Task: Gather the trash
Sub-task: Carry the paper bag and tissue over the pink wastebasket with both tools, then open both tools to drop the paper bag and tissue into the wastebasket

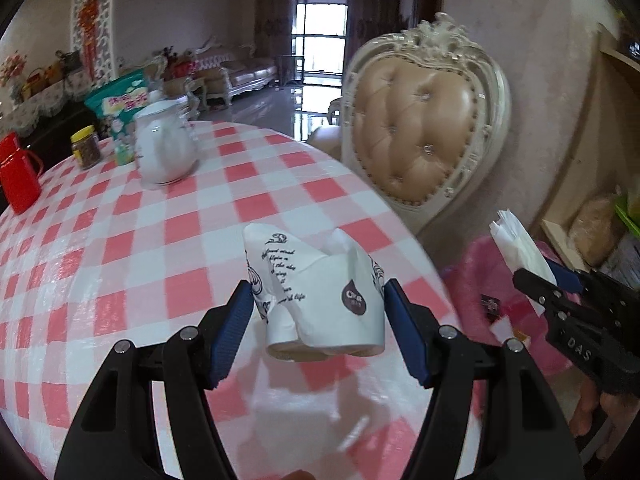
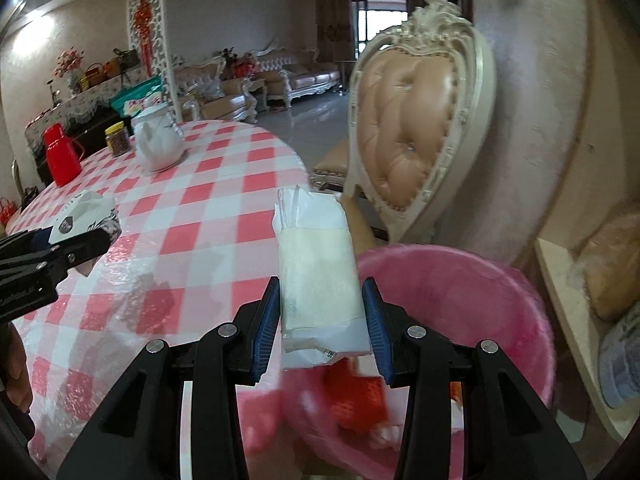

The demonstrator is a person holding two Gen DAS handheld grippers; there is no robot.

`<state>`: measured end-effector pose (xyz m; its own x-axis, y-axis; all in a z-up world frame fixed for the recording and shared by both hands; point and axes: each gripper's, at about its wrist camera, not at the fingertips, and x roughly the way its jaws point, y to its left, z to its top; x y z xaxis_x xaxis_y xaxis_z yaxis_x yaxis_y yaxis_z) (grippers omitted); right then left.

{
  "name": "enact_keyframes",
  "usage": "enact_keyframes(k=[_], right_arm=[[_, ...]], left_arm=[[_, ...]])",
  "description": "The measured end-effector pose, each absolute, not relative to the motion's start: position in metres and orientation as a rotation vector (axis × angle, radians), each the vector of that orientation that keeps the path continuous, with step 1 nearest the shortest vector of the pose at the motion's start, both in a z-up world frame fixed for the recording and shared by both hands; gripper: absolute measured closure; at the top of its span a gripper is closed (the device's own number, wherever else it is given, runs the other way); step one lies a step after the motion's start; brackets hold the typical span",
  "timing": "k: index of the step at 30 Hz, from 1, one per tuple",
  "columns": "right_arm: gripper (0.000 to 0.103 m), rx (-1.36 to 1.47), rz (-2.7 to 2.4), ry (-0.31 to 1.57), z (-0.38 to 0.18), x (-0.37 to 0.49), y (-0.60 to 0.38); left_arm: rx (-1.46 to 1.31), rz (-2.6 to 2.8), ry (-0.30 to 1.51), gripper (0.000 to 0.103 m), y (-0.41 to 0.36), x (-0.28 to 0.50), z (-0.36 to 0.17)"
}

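Over the checkered desk (image 1: 120,240), left of the pink bin (image 2: 460,280), the left hand-held gripper (image 1: 320,316) has its jaws fairly wide, pressed on a crumpled printed paper cup (image 1: 320,292), rim facing the camera. So that one's well short of the bin and has to travel right. The right hand-held gripper (image 2: 322,312) is clamped narrower on a flat white packet (image 2: 318,272), long axis running away from the camera along the fingers. It's hanging right at the bin's near-left rim, clearly the closer hand. Looks like the packet drops first, cup after.
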<state>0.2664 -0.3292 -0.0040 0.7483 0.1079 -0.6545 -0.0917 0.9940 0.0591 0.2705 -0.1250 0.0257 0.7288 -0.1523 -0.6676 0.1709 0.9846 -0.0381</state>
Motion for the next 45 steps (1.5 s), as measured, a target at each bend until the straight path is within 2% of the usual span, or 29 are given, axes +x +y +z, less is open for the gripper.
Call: enact_keyframes(k=[14, 28, 45], right_arm=[[0.063, 0.075, 0.009, 0.716, -0.009, 0.234, -0.406], [0.063, 0.081, -0.051, 0.713, -0.016, 0.228, -0.447], [0.062, 0.085, -0.063, 0.719, -0.022, 0.237, -0.461]], left_arm=[[0.042, -0.304, 0.713, 0.038, -0.197, 0.248, 0.029], [0.049, -0.405, 0.733, 0.038, -0.266, 0.256, 0.024], [0.044, -0.433, 0.765, 0.037, -0.294, 0.271, 0.014]])
